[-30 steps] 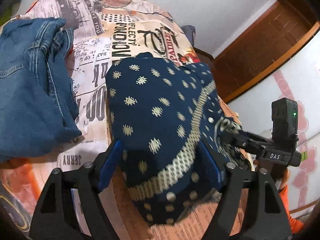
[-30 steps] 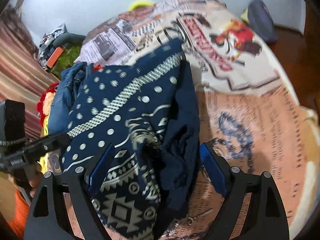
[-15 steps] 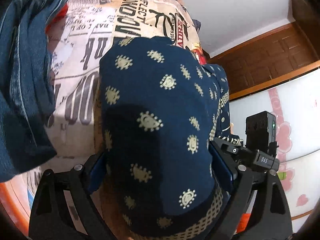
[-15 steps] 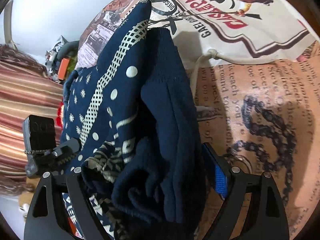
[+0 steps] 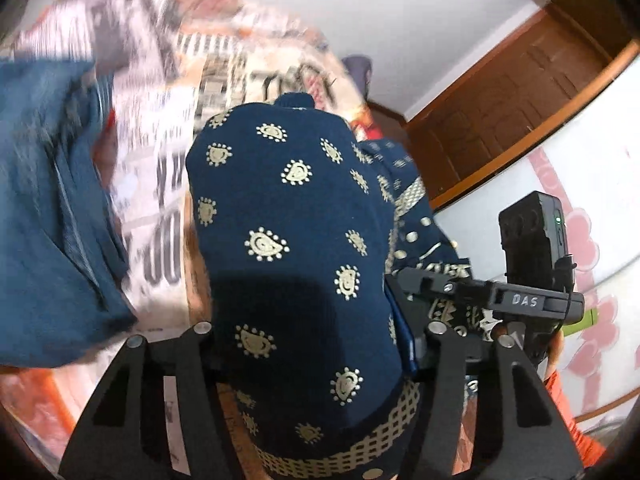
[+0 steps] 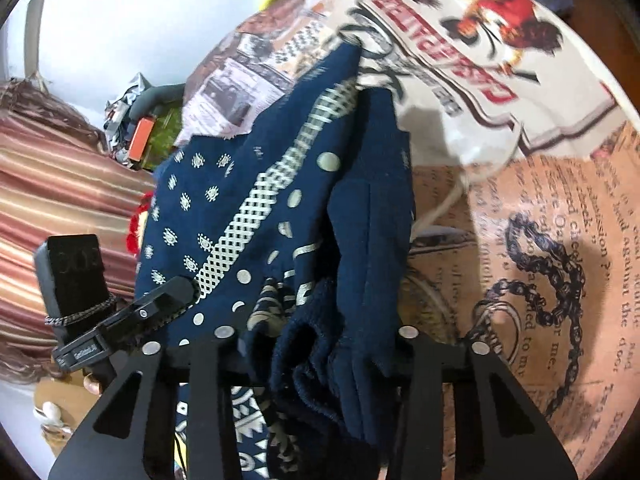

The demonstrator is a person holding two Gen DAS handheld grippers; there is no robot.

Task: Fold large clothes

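While its jaws have just been closing, the left gripper point(image 5: 308, 344) clamps a thick fold of the navy patterned garment point(image 5: 296, 240), the blue pad at 3 o'clock pressed into the cloth. The right gripper point(image 6: 316, 340) has likewise been closing and pinches the same garment's bunched plain-navy edge between narrowed jaws. The garment extends toward 12 o'clock over the newspaper-print bedcover point(image 6: 560, 216). In the left wrist view, blurred blue denim point(image 5: 44, 216) lies at 9 o'clock; a wooden door point(image 5: 520, 92) stands at 2 o'clock.
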